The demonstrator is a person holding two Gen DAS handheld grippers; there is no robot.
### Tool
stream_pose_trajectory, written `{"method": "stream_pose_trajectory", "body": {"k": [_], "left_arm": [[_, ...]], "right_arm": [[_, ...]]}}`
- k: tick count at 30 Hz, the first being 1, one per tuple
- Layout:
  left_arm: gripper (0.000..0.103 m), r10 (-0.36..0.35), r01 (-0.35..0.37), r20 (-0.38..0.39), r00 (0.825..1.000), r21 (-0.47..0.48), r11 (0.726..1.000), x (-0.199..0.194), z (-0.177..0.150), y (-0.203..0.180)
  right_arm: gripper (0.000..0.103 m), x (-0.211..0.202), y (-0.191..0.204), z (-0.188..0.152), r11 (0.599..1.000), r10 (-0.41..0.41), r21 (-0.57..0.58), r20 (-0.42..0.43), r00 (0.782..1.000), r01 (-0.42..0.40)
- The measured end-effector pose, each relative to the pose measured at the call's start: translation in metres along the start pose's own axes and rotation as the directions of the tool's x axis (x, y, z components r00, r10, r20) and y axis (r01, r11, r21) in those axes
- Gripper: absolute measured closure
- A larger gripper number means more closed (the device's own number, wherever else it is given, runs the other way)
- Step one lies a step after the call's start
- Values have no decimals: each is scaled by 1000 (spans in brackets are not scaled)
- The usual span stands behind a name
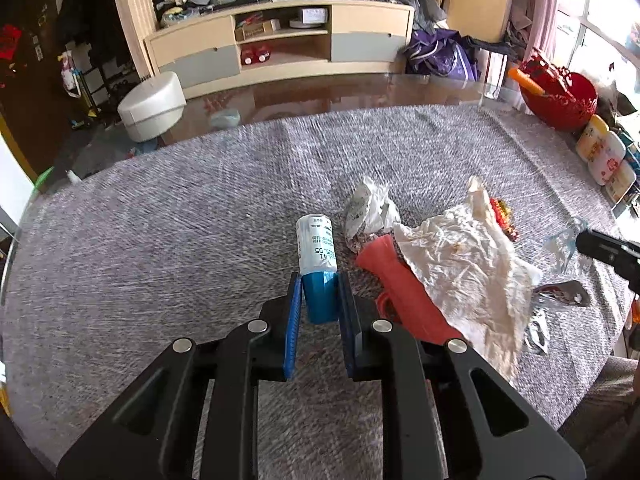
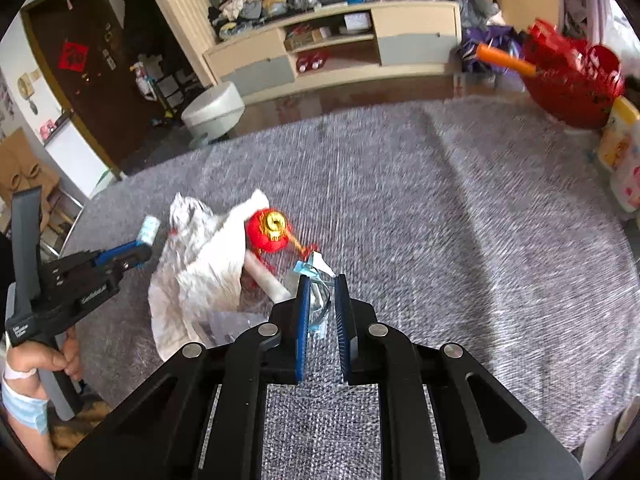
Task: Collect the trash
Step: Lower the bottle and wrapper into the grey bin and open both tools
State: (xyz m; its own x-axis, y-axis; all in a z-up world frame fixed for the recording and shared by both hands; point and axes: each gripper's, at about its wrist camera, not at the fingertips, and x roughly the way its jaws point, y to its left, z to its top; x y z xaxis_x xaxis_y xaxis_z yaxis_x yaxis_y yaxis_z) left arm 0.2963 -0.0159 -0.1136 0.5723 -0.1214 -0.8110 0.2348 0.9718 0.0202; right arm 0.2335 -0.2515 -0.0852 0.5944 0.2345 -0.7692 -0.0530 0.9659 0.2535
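Left wrist: orange stick [image 1: 525, 80] in red basket [image 1: 568, 112].

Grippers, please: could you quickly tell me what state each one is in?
Left gripper: closed on the blue-capped bottle.
Right gripper: closed on the clear plastic wrapper.

We cannot read the small print on the white label of the blue-capped bottle [image 1: 317, 246]. The crumpled, stained white paper sheet [image 1: 460, 276] hides most of the red plastic piece [image 1: 400, 292]. In the right wrist view the red openwork basket [image 2: 572, 76] is blurred, and the picture's right edge cuts off the yellow-and-white containers [image 2: 624, 152].
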Motion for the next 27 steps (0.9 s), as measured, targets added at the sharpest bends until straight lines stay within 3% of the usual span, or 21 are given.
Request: {"method": "stream_pose_trajectory", "body": {"k": [14,27], "left_arm": [[87,1,-4,137,991,21,1000,-111,-10,-11],[87,-23,13,253,967,39,999,-220,-70,-36]], "right_arm": [[89,-82,36,-4,998,2,-64,127,992,7],[89,-157,70,-42,990,20,-138,201,979,9]]}}
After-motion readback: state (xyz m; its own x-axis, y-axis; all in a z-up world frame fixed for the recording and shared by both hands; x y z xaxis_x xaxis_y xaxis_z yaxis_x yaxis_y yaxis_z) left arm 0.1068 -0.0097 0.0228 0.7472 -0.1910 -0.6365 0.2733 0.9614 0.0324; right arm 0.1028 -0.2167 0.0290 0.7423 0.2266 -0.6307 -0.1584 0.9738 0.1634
